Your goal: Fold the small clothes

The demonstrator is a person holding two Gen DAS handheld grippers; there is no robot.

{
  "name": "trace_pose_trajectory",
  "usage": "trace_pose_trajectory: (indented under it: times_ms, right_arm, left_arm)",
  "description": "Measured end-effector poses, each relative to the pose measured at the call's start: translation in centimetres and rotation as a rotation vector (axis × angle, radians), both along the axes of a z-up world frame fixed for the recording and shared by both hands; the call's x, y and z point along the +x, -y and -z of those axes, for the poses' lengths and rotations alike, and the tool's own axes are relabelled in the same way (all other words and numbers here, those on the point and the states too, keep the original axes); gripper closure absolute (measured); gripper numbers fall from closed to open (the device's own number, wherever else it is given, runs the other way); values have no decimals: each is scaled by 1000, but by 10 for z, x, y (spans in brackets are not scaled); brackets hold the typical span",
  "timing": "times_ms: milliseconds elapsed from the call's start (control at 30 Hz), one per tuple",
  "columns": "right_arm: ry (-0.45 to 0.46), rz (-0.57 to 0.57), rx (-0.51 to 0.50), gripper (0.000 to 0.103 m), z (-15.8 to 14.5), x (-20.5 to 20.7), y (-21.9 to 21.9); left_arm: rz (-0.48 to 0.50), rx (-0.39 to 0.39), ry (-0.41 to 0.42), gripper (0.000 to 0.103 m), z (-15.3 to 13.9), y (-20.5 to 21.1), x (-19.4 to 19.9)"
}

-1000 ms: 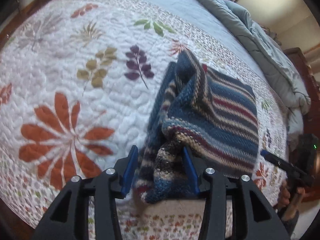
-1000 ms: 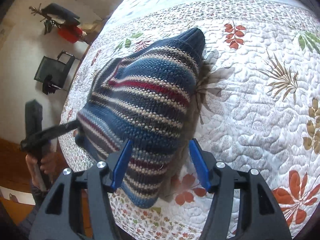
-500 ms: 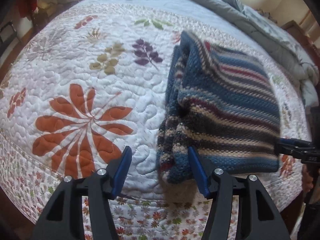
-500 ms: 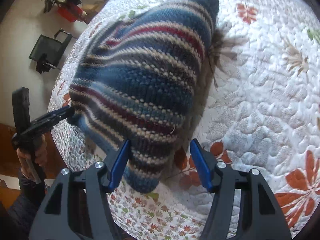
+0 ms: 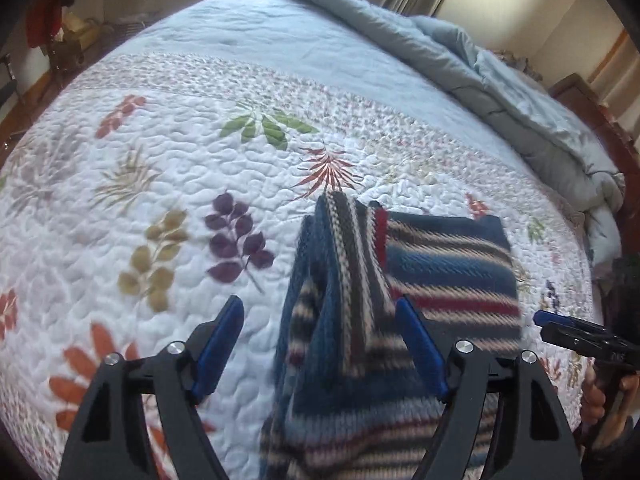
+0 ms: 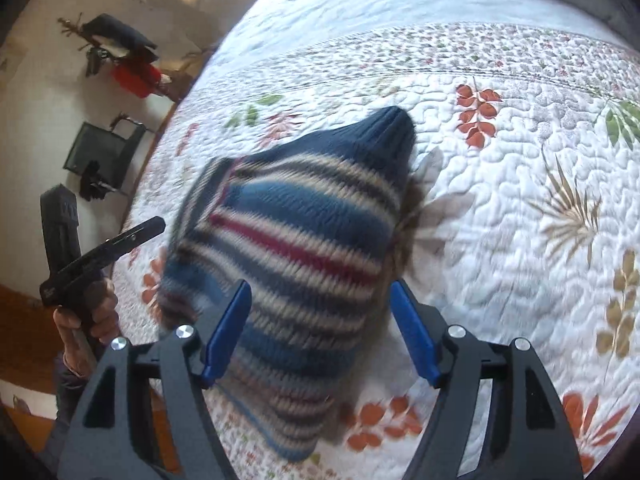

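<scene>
No brand, label or writing could be read anywhere. One small knitted sweater (image 5: 436,276), striped in blue, cream, dark grey and red, lay folded on the bed near its front edge, its sleeve and side bunched along the left. Two grippers were in view. The left gripper (image 5: 320,344) hovered over the bunched near-left part of the sweater; its jaws had just been opening and stood wide, the knit between them but not pinched. The right gripper (image 6: 320,328) hovered over the sweater's near-right end; its jaws had likewise just been opening and stood apart, cloth between them, pads clear of it. A hand (image 6: 86,320) held the left tool by its handle.

The bed carried a white quilted coverlet (image 5: 168,168) printed with orange, purple, olive and green leaf sprigs, and one pale blue-grey duvet (image 5: 500,80) lay rumpled along the far side. Beyond stood cream walls, a wooden floor (image 6: 24,304) and one black chair (image 6: 104,152).
</scene>
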State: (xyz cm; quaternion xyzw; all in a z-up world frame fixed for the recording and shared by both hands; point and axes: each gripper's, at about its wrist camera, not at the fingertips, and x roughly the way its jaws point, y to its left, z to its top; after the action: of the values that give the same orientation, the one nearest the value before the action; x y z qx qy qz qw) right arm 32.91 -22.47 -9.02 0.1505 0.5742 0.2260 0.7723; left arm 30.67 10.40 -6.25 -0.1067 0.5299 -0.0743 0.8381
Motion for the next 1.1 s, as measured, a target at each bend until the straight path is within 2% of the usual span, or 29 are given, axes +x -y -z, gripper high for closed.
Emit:
trace_pose_trajectory:
  times_ms: [33,100,167,200,333,400,433,500,567,600,667,767,867,967,1033,1100]
  right_arm:
    - [-11,3,-3,31,5,8,2]
    - [-22,6,-9,31,13,16,0]
    - [-22,1,-21,31,20,22,-5]
    - [-22,-4,-24,31,23,23,-8]
    - [-11,-14,-27,31,33,26,-16]
    - [-13,-10,-17,31,35,25,-16]
    - [-10,-11,-24,31,34,24,-16]
    - [-3,-16,-35,31,30,21,-15]
    - [8,-28,-35,29,24,14,-13]
    - [10,-34,-35,28,23,10,-12]
    - [9,-48,-20,27,21,-3,-8]
    - [-4,-64,17,27,22,-19,-4]
    - [-26,-79,71,26,27,-34,-4]
    - [-46,-83,99,26,33,-40,-9]
    - [-61,-75,123,24,39,-38,-10]
    - [-87,-67,173,24,46,-35,-11]
  left_arm:
    - [3,5,-19,26,8,4,11]
    - [19,-1,-52,39,19,9,20]
    - [41,-49,-103,89,31,13,30]
    - [43,-75,-122,90,36,12,35]
    - [8,-28,-124,91,50,5,52]
    - [3,-62,-139,91,52,3,54]
    - [18,-66,-134,89,49,4,53]
    - [41,-52,-111,77,41,4,45]
    - [53,-39,-92,50,33,0,32]
    - [56,-52,-88,46,30,-4,26]
    - [79,-130,-87,29,26,-11,9]
    - [109,-201,-90,21,26,-14,-15]
    - [148,-194,-107,19,36,-7,-26]
    - [182,-180,-110,18,45,2,-25]
    - [193,-204,-108,12,49,6,-18]
    - [203,-216,-105,12,55,7,-10]
